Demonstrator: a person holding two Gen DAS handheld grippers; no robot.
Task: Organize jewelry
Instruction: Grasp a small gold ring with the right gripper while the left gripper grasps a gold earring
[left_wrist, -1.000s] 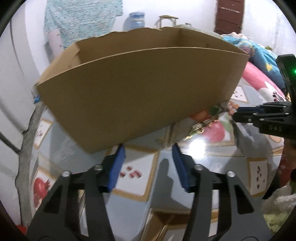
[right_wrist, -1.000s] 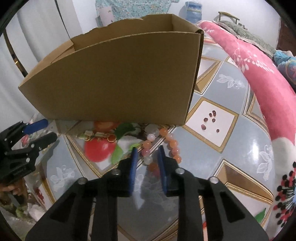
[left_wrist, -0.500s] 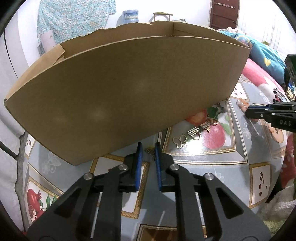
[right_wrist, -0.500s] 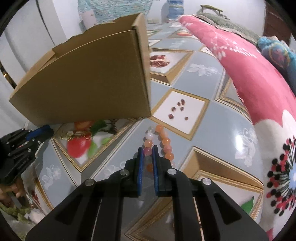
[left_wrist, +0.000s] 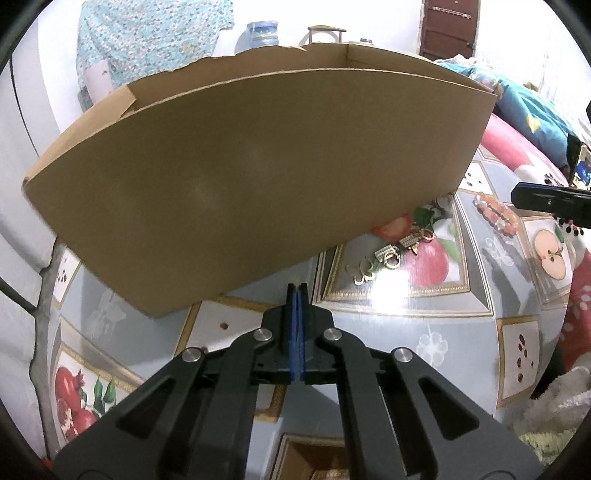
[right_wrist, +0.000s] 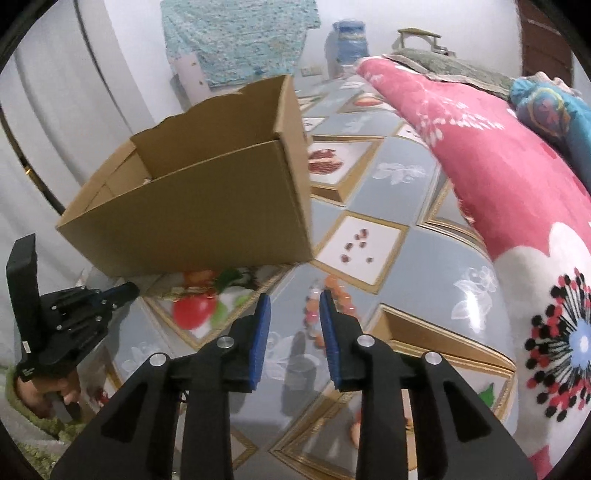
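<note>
A brown cardboard box (left_wrist: 258, 177) stands open-topped on the patterned tablecloth; it also shows in the right wrist view (right_wrist: 207, 218). Gold jewelry pieces (left_wrist: 388, 256) lie on the cloth by the box's right corner. An orange and white bead bracelet (left_wrist: 496, 216) lies further right, and in the right wrist view (right_wrist: 332, 295) it is just beyond my right gripper (right_wrist: 293, 306), which is open and empty. My left gripper (left_wrist: 296, 291) is shut with nothing visible between its pads, just in front of the box wall.
A pink floral blanket (right_wrist: 498, 192) lies along the right side of the cloth. A blue water jug (left_wrist: 261, 33) and a patterned garment (left_wrist: 147, 40) stand at the back wall. The hand holding the left gripper (right_wrist: 66, 325) shows in the right wrist view.
My left gripper closed fully from wide open. My right gripper closed near the bracelet, then opened again and pulled back slightly; the bracelet stays on the cloth.
</note>
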